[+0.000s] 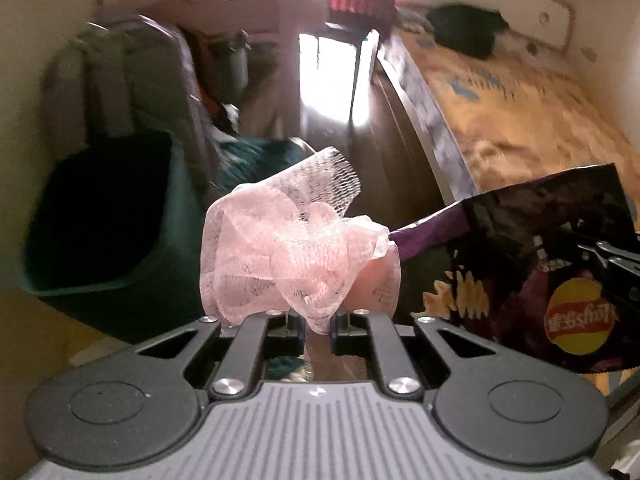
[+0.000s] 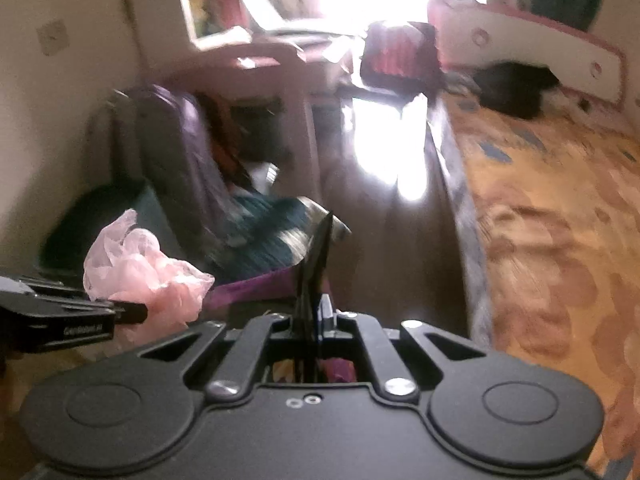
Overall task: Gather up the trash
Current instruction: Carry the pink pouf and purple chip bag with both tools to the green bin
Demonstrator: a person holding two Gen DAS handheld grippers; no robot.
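Note:
My left gripper [image 1: 318,322] is shut on a crumpled pink mesh net [image 1: 288,248] and holds it in the air. It also shows at the left of the right wrist view [image 2: 148,272]. My right gripper [image 2: 314,320] is shut on a purple Lay's chip bag [image 2: 312,272], seen edge-on. In the left wrist view the bag [image 1: 540,272] hangs at the right, beside the net. A dark green trash bin [image 1: 108,224] stands open on the floor at the left, below and left of the net.
A chair [image 1: 144,80] draped with clothes stands behind the bin. A bed [image 1: 520,112] with an orange patterned cover fills the right. Dark wood floor [image 1: 332,120] runs between them toward a pink desk [image 1: 240,0].

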